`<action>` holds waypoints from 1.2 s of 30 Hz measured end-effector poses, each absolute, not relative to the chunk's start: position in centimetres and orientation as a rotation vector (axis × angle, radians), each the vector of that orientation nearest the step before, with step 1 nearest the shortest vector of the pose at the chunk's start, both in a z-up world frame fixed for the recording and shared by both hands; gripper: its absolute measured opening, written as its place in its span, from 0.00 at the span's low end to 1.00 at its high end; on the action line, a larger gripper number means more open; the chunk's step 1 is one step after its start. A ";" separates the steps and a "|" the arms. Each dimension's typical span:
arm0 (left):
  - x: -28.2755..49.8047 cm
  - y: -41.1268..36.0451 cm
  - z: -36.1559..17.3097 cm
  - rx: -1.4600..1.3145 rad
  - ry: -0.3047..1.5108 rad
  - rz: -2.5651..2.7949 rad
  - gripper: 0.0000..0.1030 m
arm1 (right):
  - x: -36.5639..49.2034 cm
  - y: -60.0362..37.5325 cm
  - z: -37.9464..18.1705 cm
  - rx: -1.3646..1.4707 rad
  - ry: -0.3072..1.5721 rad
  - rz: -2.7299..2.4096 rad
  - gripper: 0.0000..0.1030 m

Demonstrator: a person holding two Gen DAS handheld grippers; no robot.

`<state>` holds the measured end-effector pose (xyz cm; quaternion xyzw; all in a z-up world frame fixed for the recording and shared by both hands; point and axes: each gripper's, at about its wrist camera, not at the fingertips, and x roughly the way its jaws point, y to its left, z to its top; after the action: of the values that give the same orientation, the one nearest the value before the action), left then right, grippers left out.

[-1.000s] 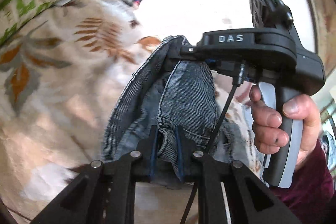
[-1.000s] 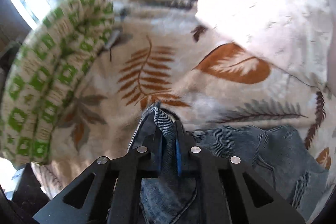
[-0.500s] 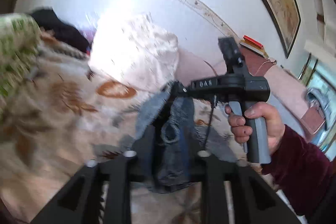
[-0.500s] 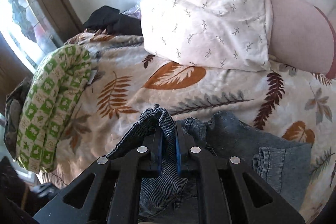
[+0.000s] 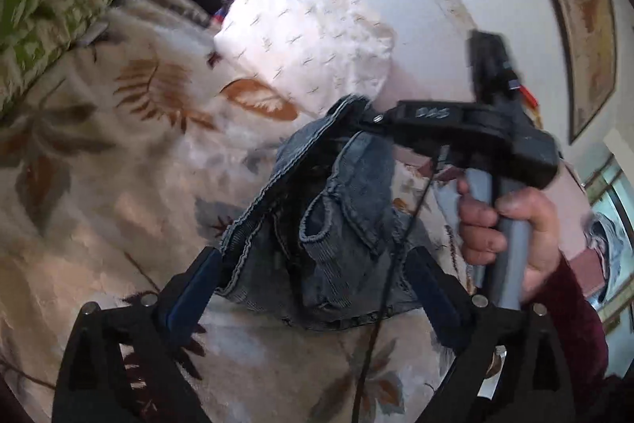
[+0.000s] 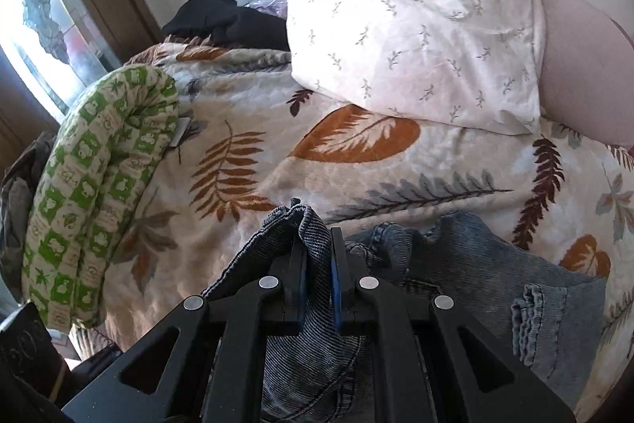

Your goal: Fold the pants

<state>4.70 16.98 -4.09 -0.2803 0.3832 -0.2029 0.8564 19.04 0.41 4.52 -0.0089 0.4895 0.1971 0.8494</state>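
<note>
Since a second ago the left gripper point(image 5: 313, 288) has been opened: its jaws, then clamped on the denim, have just been opening and now stand wide, with the jeans point(image 5: 337, 224) bunched between the fingers point(image 5: 194, 288) but not pressed by the pads. Whether the cloth brushes the left finger cannot be told. The right gripper point(image 6: 317, 260) is seen shut tight on a fold of the jeans point(image 6: 313, 228), as it was before, and the denim is hung from it above the blanket point(image 6: 245, 224). In the left wrist view the right gripper point(image 5: 368, 117) is held by a hand point(image 5: 511, 224) in a dark red sleeve point(image 5: 570, 312), with the waistband edge pinched at its tip. The rest of the jeans is spread on the leaf-print blanket to the right. A white pillow point(image 6: 416, 14) is propped at the head of the bed, and a green checked roll point(image 6: 99, 185) is laid along the left side.
</note>
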 end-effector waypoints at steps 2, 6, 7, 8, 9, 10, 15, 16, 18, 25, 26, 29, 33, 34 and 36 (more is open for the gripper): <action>5.1 16.6 -4.6 -0.624 0.826 -0.425 0.91 | 18.9 0.8 4.5 -0.028 1.033 0.421 0.08; 5.6 16.3 -5.8 -0.657 0.856 -0.411 0.58 | 18.6 0.9 4.6 -0.041 1.035 0.425 0.08; 5.7 16.0 -6.0 -0.646 0.861 -0.415 0.47 | 18.6 0.8 4.6 -0.042 1.035 0.425 0.08; 5.8 15.7 -6.0 -0.629 0.864 -0.427 0.28 | 18.5 0.7 4.6 -0.045 1.034 0.422 0.08; 5.8 15.3 -5.9 -0.600 0.860 -0.432 0.20 | 18.5 0.6 4.6 -0.046 1.032 0.420 0.08; 5.7 14.9 -5.7 -0.576 0.851 -0.432 0.18 | 18.5 0.5 4.5 -0.043 1.035 0.424 0.08; 5.2 14.2 -4.5 -0.538 0.808 -0.470 0.10 | 18.2 -0.3 4.6 -0.048 1.014 0.414 0.08; 5.1 14.1 -4.3 -0.539 0.804 -0.473 0.10 | 18.1 -0.6 4.8 -0.043 1.007 0.409 0.08; 4.9 13.9 -4.0 -0.545 0.801 -0.474 0.10 | 18.1 -1.4 5.0 -0.026 0.997 0.403 0.08; 2.9 13.5 -3.6 -0.544 0.815 -0.391 0.11 | 17.8 -3.3 4.9 0.028 0.975 0.395 0.08; 2.5 13.6 -3.6 -0.536 0.819 -0.362 0.12 | 17.8 -3.2 4.8 0.033 0.978 0.401 0.08; 0.9 14.9 -3.4 -0.522 0.813 -0.254 0.41 | 17.5 -2.7 4.5 0.023 0.976 0.399 0.08; 0.6 16.9 -4.4 -0.566 0.840 -0.139 0.84 | 17.4 -2.2 4.5 0.021 0.970 0.388 0.08; 0.9 17.3 -4.8 -0.588 0.852 -0.129 0.84 | 17.4 -2.3 4.6 0.020 0.967 0.384 0.08; 1.4 17.4 -5.4 -0.612 0.876 -0.127 0.85 | 17.4 -2.3 4.7 0.024 0.970 0.384 0.08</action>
<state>1.39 17.43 -5.41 -0.2915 0.4172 -0.0603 0.8587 17.38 -2.26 4.71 0.0115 0.4631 0.1836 0.8670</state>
